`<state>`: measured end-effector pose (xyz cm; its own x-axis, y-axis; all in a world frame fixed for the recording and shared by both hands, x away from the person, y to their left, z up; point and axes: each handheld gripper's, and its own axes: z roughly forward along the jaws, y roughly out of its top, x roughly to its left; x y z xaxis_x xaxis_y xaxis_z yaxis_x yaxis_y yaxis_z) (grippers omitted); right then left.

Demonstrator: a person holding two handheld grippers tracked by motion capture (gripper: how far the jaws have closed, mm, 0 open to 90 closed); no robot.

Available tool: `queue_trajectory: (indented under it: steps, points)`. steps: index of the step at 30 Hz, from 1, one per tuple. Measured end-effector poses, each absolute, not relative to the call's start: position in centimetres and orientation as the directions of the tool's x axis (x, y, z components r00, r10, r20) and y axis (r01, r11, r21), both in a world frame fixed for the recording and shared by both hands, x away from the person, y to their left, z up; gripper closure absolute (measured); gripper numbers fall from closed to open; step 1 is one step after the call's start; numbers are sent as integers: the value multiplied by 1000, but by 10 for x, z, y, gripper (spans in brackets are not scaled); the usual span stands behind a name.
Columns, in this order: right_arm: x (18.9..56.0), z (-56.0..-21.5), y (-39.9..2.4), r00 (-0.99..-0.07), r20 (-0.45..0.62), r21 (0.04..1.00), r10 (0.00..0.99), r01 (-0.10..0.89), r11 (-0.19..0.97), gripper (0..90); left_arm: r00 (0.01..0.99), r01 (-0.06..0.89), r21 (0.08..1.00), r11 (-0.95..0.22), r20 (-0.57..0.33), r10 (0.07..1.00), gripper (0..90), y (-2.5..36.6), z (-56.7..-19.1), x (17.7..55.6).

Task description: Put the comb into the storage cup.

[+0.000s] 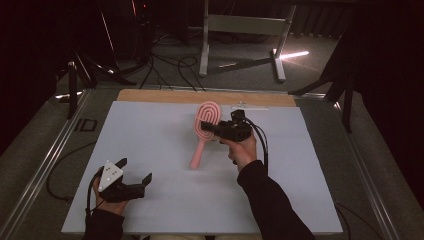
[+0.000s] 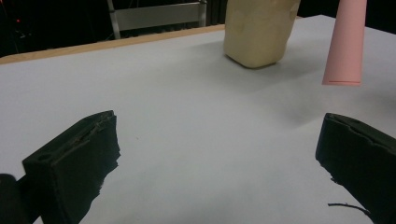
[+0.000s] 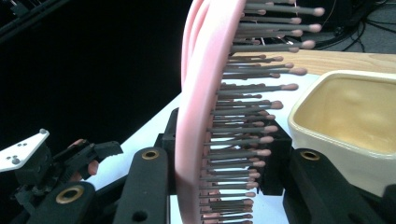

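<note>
The brush [image 1: 205, 127] is clamped at its head between the right claw's [image 1: 209, 129] jaws, lifted above the table [image 1: 150, 145], handle pointing down toward the person. Just beyond that claw sits a cream tub [image 3: 355, 116]. The left claw [image 1: 135, 172] rests low, jaws wide, holding nothing.

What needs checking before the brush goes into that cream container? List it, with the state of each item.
1. Right gripper shut on the pink hairbrush at its head: ok.
2. Brush off the table, handle hanging free: ok.
3. Cream container open at the top, nothing seen inside: ok.
4. Container beside the bristles, not yet under the brush: not ok.
5. Left gripper open, apart from the brush: ok.
6. Whether the brush fits the container: cannot tell.
</note>
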<state>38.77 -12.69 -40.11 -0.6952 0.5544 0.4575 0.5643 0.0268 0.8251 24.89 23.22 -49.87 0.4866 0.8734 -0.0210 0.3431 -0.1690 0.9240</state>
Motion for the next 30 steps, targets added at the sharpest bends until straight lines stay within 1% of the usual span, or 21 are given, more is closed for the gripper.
queue_trajectory:
  steps: [5, 19, 30]
  points:
    - [391, -404, -128, -680, 473, 817, 561, 577, 11, 638, 489, 343, 925, -164, -26, 872, 2, 232, -498, 249]
    - [399, -403, -132, -655, 481, 818, 582, 575, -29, 638, 486, 342, 926, -161, -28, 873, 2, 232, -498, 248]
    - [401, -382, -124, -676, 457, 840, 578, 541, -33, 638, 489, 342, 924, -171, -20, 872, 2, 231, -498, 248]
